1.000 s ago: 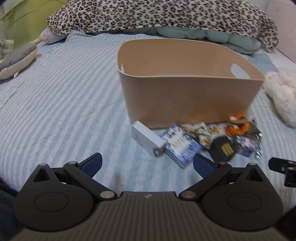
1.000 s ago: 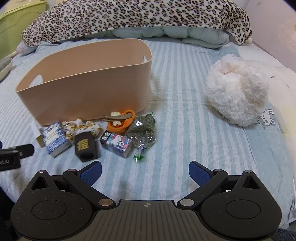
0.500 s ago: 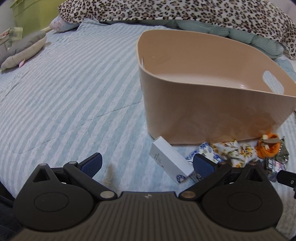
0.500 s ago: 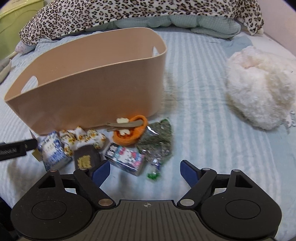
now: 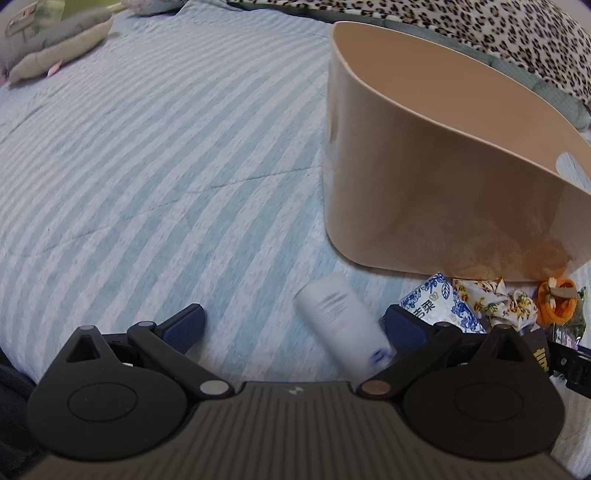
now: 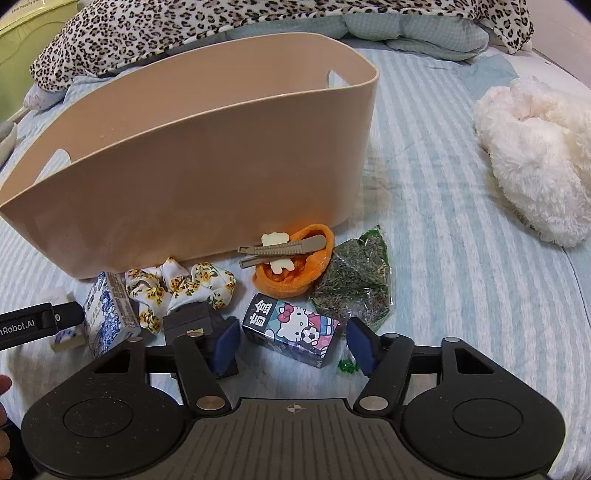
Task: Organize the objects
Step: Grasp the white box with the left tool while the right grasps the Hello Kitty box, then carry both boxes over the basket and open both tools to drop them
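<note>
A beige tub [image 5: 436,192] [image 6: 207,173] stands on the striped bed. Small items lie along its near side. My left gripper [image 5: 293,325] is open around a blurred white box [image 5: 341,325], which lies close to the right finger. My right gripper [image 6: 293,341] is open around a Hello Kitty box [image 6: 291,328]. A blue patterned box [image 5: 437,306] [image 6: 107,317], a floral scrunchie [image 6: 177,288], an orange scrunchie with hair clips [image 6: 291,262], a herb bag [image 6: 354,284] and a black box [image 6: 192,321] lie nearby.
A white fluffy toy [image 6: 535,155] lies on the right of the bed. A leopard-print blanket [image 6: 229,18] runs across the back. A grey plush [image 5: 51,48] lies at the far left. The left gripper's body [image 6: 33,325] shows in the right wrist view.
Both grippers have moved forward and down toward the items. The white box now lies between the left fingers, and the Hello Kitty box between the right fingers.
</note>
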`<action>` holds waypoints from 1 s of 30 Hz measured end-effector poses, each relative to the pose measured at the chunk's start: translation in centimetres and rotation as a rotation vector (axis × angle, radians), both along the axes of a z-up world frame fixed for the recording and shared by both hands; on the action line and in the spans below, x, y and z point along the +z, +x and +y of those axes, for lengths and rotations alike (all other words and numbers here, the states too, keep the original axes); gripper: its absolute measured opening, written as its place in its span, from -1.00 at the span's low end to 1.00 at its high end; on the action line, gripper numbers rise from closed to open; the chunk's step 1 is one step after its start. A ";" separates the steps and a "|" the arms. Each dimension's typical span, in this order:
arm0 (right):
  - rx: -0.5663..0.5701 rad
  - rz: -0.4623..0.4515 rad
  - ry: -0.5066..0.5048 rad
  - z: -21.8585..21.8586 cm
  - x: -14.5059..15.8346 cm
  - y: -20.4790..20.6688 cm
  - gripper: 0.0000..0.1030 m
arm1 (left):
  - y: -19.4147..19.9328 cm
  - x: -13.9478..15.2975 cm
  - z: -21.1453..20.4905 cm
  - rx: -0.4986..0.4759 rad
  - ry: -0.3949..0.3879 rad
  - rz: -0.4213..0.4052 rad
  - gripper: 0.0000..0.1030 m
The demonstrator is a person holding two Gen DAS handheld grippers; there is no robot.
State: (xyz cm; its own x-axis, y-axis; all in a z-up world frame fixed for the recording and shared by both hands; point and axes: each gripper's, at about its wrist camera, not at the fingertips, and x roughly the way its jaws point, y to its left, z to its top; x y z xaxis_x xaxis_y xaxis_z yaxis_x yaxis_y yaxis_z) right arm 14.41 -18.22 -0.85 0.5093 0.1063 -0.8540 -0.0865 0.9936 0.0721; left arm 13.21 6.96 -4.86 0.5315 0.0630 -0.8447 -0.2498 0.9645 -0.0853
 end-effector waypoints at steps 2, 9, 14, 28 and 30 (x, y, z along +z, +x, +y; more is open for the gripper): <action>-0.002 -0.008 0.012 -0.3 0.1 -0.1 -0.01 | -0.2 0.1 0.0 0.002 0.014 0.001 0.64; 0.001 -0.022 0.043 -0.8 0.4 -0.8 -0.02 | -0.8 0.2 -0.4 -0.010 0.046 -0.006 0.24; 0.000 -0.049 0.044 -0.9 1.1 -1.5 -0.02 | -1.1 0.5 -0.1 -0.027 0.050 -0.019 -0.35; -0.021 -0.164 0.094 -2.5 5.5 -3.1 -0.01 | -3.8 5.6 -0.7 -0.090 0.007 -0.152 -0.37; -0.015 -0.192 0.096 -2.5 6.5 -3.0 -0.01 | -4.1 7.1 -1.0 -0.103 0.012 -0.188 -0.37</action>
